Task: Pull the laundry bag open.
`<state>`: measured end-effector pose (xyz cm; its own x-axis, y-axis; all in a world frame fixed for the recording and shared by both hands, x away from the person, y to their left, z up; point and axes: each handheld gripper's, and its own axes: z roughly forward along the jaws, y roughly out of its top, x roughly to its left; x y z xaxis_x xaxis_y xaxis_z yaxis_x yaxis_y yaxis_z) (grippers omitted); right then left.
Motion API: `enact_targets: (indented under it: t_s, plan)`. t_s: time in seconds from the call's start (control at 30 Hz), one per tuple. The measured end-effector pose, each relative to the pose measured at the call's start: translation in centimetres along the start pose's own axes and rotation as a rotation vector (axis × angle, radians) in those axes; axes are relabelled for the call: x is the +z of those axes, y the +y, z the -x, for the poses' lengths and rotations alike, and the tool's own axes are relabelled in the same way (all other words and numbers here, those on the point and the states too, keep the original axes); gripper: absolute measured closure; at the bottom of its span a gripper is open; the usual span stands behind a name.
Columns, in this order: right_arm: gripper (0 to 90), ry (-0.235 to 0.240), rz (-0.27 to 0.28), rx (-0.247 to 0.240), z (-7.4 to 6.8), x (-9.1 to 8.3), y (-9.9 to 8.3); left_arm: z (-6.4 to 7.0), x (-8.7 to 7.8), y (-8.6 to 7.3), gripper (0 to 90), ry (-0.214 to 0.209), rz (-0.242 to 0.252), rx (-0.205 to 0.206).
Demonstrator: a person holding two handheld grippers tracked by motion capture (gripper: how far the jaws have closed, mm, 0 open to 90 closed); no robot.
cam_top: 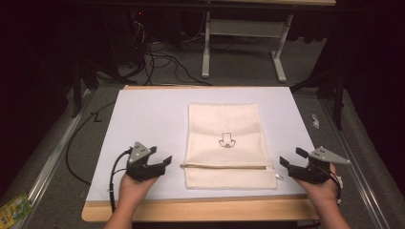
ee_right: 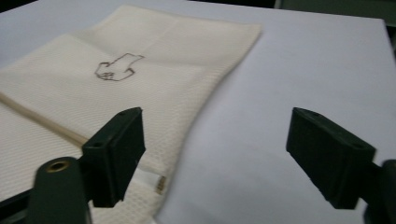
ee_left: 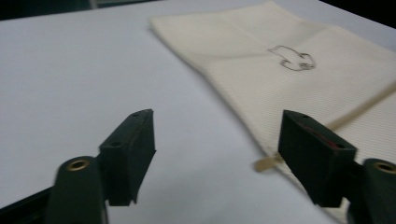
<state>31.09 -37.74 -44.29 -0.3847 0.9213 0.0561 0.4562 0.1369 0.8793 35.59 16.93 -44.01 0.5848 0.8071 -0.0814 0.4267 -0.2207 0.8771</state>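
- A cream mesh pouch [cam_top: 224,143] lies flat in the middle of the white mat [cam_top: 143,119], its long side running near to far
- A zipper [cam_top: 224,166] crosses the pouch close to its near edge, from left to right; a small dark outline print [cam_top: 226,140] sits at the centre of the fabric
- The left gripper [cam_top: 160,161] is held in the person's left hand [cam_top: 133,188] at the near left of the mat, just beside the pouch's left edge and apart from it
- Its jaws stand wide apart with nothing between them; in the left gripper view the zipper's left end [ee_left: 267,163] lies on the mat just ahead of one jaw
- The right gripper [cam_top: 292,158] is held in the right hand [cam_top: 321,190] at the near right, level with the zipper and just off the pouch's right edge
- Its jaws are also spread wide and hold nothing; in the right gripper view the pouch's corner with a white tab [ee_right: 150,178] lies beside one jaw
- The mat rests on a wooden table [cam_top: 200,210], whose bare edge shows along the near side
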Motion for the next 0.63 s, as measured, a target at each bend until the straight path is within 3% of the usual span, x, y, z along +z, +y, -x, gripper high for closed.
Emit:
enact_targets:
  t_s: [0.03, 0.07, 0.1, 0.13, 0.23, 0.4, 0.53, 0.6, 0.63]
  plan:
    - [15.9, -0.007, 0.005, 0.004, 0.4, -0.1, 0.0, 0.0, 0.0, 0.0, 21.7, 0.000, 0.000, 0.000]
    - [15.9, -0.007, 0.005, 0.004, 0.4, -0.1, 0.0, -0.7, -0.5, -0.2, 21.7, 0.039, -0.002, 0.009]
    - [15.5, -0.044, 0.014, 0.025, 1.4, -0.6, -0.2, -1.6, -1.1, -0.6, 16.8, 0.105, -0.026, 0.032]
    - [15.5, -0.057, 0.022, 0.031, 1.8, -0.8, -0.3, -1.8, -1.2, -0.9, 15.4, 0.125, -0.050, 0.052]
    - [15.5, -0.070, 0.030, 0.053, 2.0, -1.0, -0.3, -1.7, -1.0, -1.2, 11.8, 0.134, -0.085, 0.088]
    - [15.5, -0.063, 0.020, -0.017, 0.8, -0.6, 0.1, -0.8, -0.6, -0.8, 10.5, 0.109, -0.072, 0.113]
    - [15.5, -0.058, 0.017, -0.031, 0.6, -0.6, 0.1, -1.0, -0.6, -0.9, 10.5, 0.110, -0.082, 0.113]
    - [15.3, -0.058, 0.021, -0.025, 0.7, -0.6, 0.1, -1.6, -0.8, -1.0, 10.3, 0.112, -0.065, 0.071]
    - [15.3, -0.058, 0.021, -0.025, 0.7, -0.6, 0.1, -1.6, -0.8, -1.0, 10.1, 0.112, -0.065, 0.071]
